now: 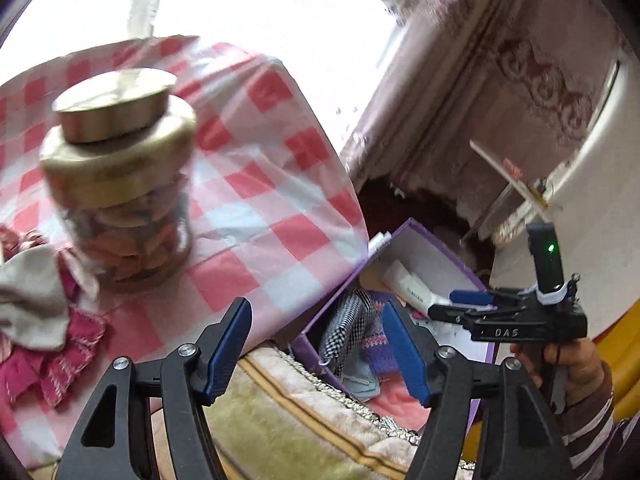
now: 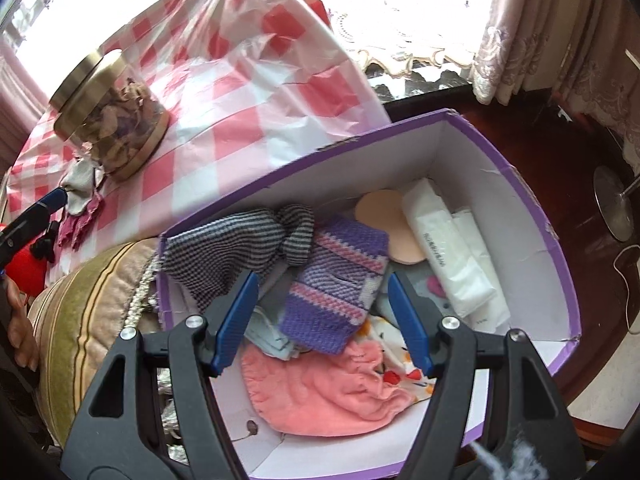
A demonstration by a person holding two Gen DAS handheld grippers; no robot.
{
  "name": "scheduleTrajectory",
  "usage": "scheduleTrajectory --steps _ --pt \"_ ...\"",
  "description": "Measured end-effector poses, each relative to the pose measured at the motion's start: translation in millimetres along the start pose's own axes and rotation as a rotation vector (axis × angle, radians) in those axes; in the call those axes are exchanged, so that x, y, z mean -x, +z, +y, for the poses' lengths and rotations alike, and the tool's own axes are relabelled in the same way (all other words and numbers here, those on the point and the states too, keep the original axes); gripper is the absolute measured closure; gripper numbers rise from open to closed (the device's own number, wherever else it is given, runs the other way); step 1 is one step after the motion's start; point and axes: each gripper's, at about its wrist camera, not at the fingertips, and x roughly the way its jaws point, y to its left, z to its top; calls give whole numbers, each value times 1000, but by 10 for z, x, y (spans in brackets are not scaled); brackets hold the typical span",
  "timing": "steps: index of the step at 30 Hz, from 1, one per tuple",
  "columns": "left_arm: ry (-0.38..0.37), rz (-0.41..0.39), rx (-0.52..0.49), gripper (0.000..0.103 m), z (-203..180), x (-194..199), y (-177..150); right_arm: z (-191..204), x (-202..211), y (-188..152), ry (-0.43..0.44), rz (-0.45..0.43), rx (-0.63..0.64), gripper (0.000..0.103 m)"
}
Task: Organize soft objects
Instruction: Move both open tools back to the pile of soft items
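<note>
Both grippers hold nothing. The right gripper (image 2: 322, 320) hangs with jaws spread over the purple box (image 2: 520, 184), where a purple knit cloth (image 2: 336, 280) and pink towel (image 2: 320, 392) lie. The left gripper (image 1: 320, 352) gapes beside the checkered tabletop (image 1: 256, 184).

From my remote feed, a jar (image 2: 110, 114) stood on the table (image 2: 256, 92), with crumpled cloths (image 2: 82, 196) lying just in front of it. A box (image 2: 460, 152) sat beside the table's right edge, next to a cushion (image 2: 84, 300) on its left. In the box lay a knitted cloth (image 2: 332, 280), a checked cloth (image 2: 224, 252) left of it, a towel (image 2: 320, 392) nearest me, and wrapped packets (image 2: 448, 252) on the right.
</note>
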Motion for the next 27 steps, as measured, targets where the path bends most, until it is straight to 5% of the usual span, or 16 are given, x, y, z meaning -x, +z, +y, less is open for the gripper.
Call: scheduleTrajectory --steps 9,15,19,27 --pt "143 -152 158 34 622 877 -332 689 306 73 130 -45 128 32" --pt "317 -240 292 34 1176 1527 -708 1200 440 160 188 -68 216 32" --pt "460 -270 467 34 1636 1877 -942 1563 435 213 217 -63 284 32" --pt "572 -278 818 34 2336 1928 -1262 2488 421 387 308 -62 474 32"
